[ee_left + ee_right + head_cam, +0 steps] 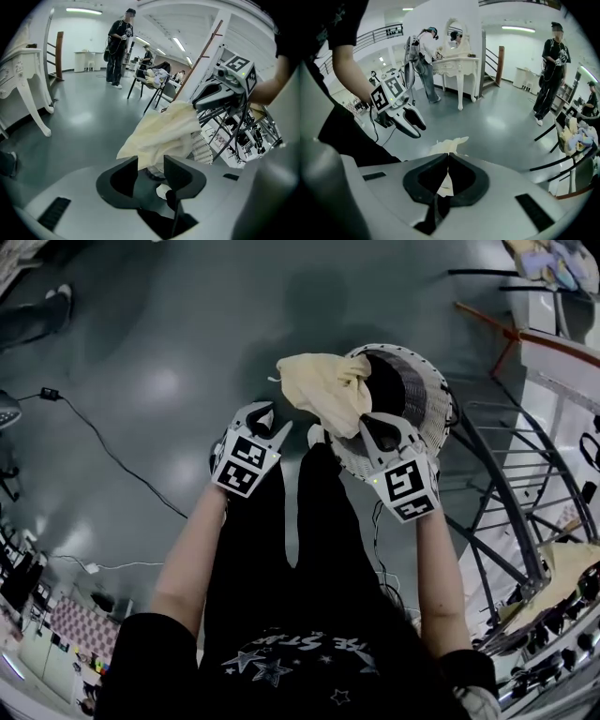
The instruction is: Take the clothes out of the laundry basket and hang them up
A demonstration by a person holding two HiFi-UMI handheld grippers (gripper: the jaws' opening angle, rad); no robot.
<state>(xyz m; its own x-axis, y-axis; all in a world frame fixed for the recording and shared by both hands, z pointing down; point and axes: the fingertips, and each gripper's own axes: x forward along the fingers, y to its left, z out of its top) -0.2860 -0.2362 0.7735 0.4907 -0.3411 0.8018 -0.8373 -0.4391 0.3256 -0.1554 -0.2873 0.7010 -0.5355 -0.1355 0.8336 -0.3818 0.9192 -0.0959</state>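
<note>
A person's right gripper (380, 432) was clamped shut on a fold of a cream cloth (323, 390), holding it bunched above the rim of the white basket (436, 404), which stood at one o'clock in the head view. The left gripper (265, 418), jaws apart and empty, hovered just beside the cloth, at its seven o'clock. The hanging edge showed beyond its jaws in the left gripper view, but no pad pressed on it.

The cloth looked light and limp, draping in loose folds from the single pinch point. It would likely sag and swing rather than keep any shape, and a thin fold could slip from a shallow bite. A second hold seemed best taken on the free lower edge or a corner, well away from the right gripper's pinch, so the piece could be spread out.

A dark metal rack (511, 474) stood at three o'clock, beside the basket, and was the probable place for hanging.
</note>
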